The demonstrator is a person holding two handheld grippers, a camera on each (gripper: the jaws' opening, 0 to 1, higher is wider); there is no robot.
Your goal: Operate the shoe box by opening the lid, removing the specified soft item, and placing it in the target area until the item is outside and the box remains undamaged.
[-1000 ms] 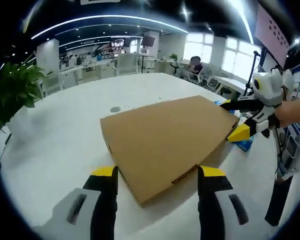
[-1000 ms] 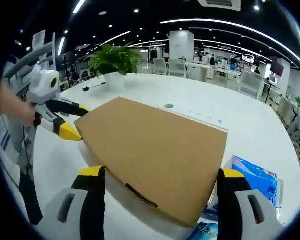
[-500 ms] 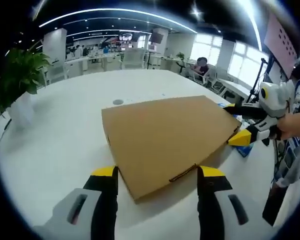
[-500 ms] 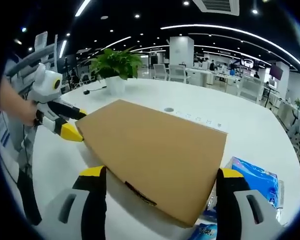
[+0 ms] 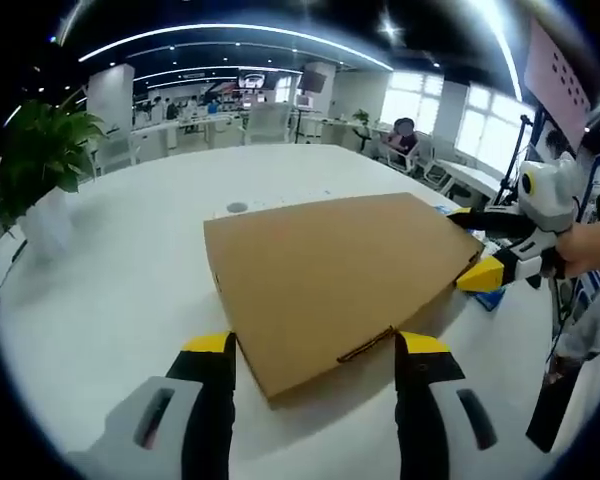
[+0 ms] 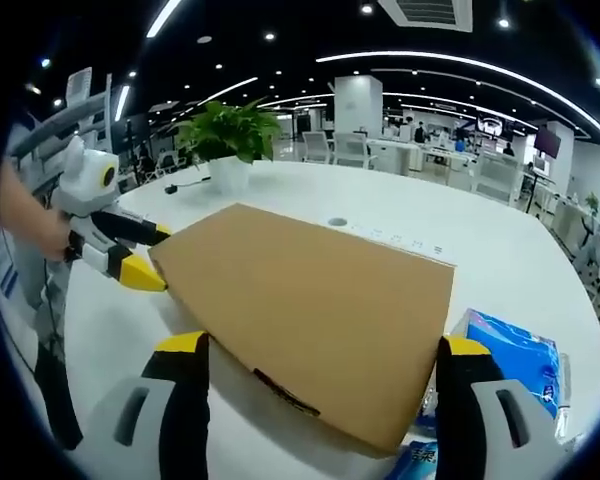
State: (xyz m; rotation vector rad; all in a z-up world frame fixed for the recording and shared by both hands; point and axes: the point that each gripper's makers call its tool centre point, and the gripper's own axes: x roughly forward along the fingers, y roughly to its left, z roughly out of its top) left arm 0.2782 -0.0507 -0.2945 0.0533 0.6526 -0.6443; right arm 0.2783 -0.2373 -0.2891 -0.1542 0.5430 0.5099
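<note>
A closed brown cardboard shoe box (image 5: pixel 330 275) lies flat on a white table (image 5: pixel 120 280), lid down. My left gripper (image 5: pixel 316 345) is open, its yellow-tipped jaws flanking the box's near corner. In the left gripper view my right gripper (image 5: pixel 472 245) comes in from the right, open around the opposite corner, held by a hand. In the right gripper view the same box (image 6: pixel 310 295) lies between the open jaws of my right gripper (image 6: pixel 323 347), and my left gripper (image 6: pixel 152 255) straddles the far left corner. The box's contents are hidden.
A blue plastic packet (image 6: pixel 510 350) lies on the table beside the box's right edge, also seen as the blue packet (image 5: pixel 488 290) under my right gripper. A potted plant (image 6: pixel 230 130) stands at the table's far side. Office desks and chairs fill the background.
Both views have shifted slightly with the hands. The box stays closed in the same place, and both grippers stay open around its corners.
</note>
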